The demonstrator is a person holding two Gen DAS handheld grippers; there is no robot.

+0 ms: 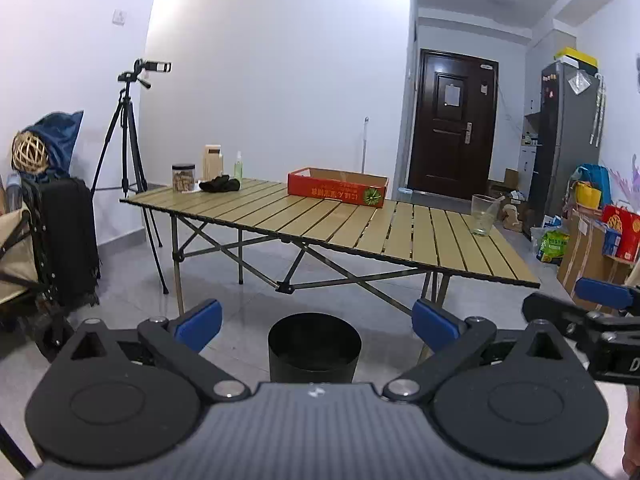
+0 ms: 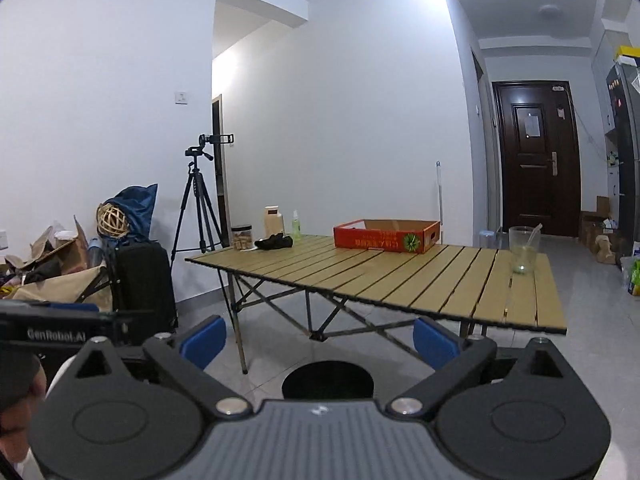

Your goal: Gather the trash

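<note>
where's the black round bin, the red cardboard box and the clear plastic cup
black round bin (image 1: 313, 354), left wrist view, front wall
red cardboard box (image 2: 378, 239), right wrist view, long printed side
clear plastic cup (image 1: 483, 216), left wrist view, side wall

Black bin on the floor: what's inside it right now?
The black bin shows only a dark inner wall and a shadowed bottom; no trash is discernible. The right wrist view shows just its rim, the gripper body covering the rest.

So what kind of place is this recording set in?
Most likely a lived-in flat's main room: a dark entrance door, a fridge with boxes on top, and a folding slatted table on tiled floor. A black bin stands in front.
</note>
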